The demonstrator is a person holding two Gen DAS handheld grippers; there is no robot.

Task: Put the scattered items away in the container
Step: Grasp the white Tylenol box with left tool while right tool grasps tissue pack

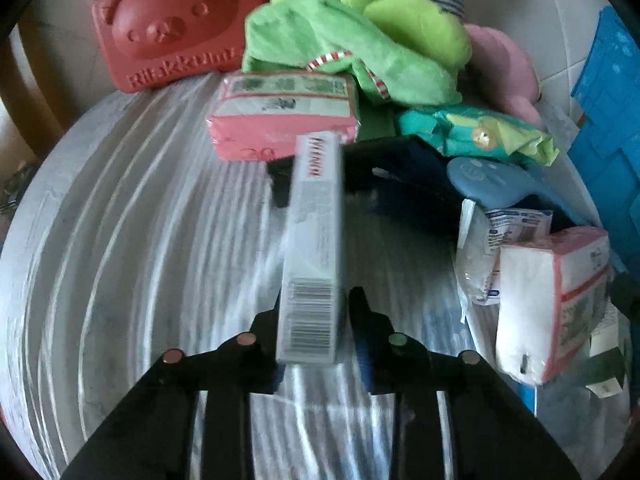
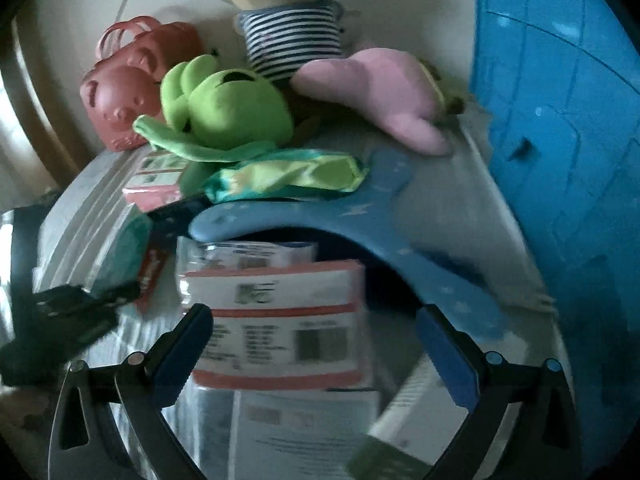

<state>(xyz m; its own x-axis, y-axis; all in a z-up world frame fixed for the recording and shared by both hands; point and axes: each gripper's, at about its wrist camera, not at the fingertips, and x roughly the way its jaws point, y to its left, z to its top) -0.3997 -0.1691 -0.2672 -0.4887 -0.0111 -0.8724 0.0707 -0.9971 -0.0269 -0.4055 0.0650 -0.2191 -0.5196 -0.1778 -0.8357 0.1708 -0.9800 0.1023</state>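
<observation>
My left gripper (image 1: 316, 300) is shut on a long pale box (image 1: 314, 240) with a barcode, held lengthwise over the white ribbed surface (image 1: 140, 240). My right gripper (image 2: 312, 312) stands open, its blue-padded fingers (image 2: 180, 360) wide on either side of a tissue pack (image 2: 280, 320) with red bands; the right finger is clear of it. The same pack (image 1: 552, 304) shows at the right of the left wrist view. A blue crate (image 2: 560, 120) rises on the right, also visible as the blue crate (image 1: 608, 100).
Piled at the back are a red bear-shaped case (image 1: 168, 28), a green frog plush (image 1: 360, 40), a pink plush (image 2: 380, 88), a pink tissue pack (image 1: 280, 116), a teal packet (image 1: 480, 136) and a blue starred flat toy (image 2: 360, 216). A gauze packet (image 1: 488, 252) lies beside the right-hand tissue pack.
</observation>
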